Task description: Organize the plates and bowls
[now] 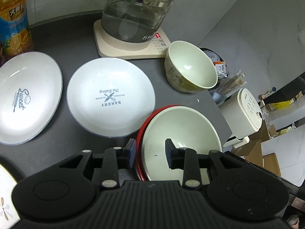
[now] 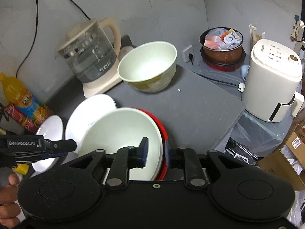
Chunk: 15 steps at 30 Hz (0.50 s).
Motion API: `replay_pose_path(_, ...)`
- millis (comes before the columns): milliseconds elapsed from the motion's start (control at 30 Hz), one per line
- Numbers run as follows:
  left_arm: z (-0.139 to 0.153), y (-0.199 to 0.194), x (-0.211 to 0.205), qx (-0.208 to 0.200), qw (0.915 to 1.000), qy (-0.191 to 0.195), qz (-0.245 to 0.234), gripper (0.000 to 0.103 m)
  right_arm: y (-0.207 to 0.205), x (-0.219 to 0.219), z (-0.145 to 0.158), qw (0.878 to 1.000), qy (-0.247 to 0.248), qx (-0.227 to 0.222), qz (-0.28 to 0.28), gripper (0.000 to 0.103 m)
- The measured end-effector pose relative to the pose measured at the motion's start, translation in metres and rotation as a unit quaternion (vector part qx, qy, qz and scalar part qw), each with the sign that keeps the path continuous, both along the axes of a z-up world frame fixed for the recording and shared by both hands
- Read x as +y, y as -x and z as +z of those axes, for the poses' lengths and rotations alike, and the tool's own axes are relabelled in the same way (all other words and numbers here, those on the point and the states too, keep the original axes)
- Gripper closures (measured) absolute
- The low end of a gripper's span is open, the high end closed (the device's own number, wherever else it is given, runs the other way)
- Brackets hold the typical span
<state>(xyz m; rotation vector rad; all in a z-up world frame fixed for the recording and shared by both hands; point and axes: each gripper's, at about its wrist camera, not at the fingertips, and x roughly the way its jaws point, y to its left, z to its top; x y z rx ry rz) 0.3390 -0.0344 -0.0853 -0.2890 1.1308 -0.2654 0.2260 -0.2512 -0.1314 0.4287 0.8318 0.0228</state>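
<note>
Left wrist view: left gripper [image 1: 150, 152] straddles the near rim of the cream bowl [image 1: 181, 131], one finger outside by the red plate [image 1: 140, 133], one inside the bowl; jaws look spread wider than the rim, no clear pinch, so I read it as open. Right wrist view: right gripper [image 2: 155, 151] straddles the rim of the same bowl [image 2: 118, 133] plus the red plate [image 2: 162, 131] edge, pads either side; contact can't be confirmed, so whether it's gripping I cannot tell. Bowl sits nested on the red plate on the grey counter [image 1: 76, 43], just beside the "Bakery" plate [image 1: 110, 97]; "Sweet" plate [image 1: 24, 97] further left, deeper green-patterned bowl [image 1: 190, 68] near the kettle base [image 1: 131, 43]. Risks, judged: both grippers on one bowl could pull against each other and tip it; pinching bowl and plate rims together may slip on glaze and drop one; the stack looks close to the counter's right edge, so a shove could send it off; a swing left could clip the Bakery plate. Hard to see: the near part of the bowl and plate is hidden behind the gripper bodies, the right view is motion-blurred, a floral plate [image 1: 5, 204] at lower left is cut off, the juice bottle [image 1: 13, 19] is only partly in frame.
</note>
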Motion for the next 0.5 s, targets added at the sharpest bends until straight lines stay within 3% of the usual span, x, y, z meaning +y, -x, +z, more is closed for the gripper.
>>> replay_pose_path(67,0.003,-0.002,-0.003,-0.004,1.0000,-0.002,-0.002,0.061,-0.001,-0.004,0.003,1.000,0.002,-0.007,-0.003,0.063)
replay_pose_path(200,0.007,-0.010,-0.014,-0.015,0.9999,-0.007,-0.002,0.054,-0.006,-0.018,0.008,1.000,0.000,-0.018,-0.011,0.048)
replay_pose_path(500,0.015,-0.038,-0.037,-0.024,0.9995,-0.013,0.017,0.050,-0.043,-0.051,0.007,0.999,-0.020,-0.031,-0.001,0.046)
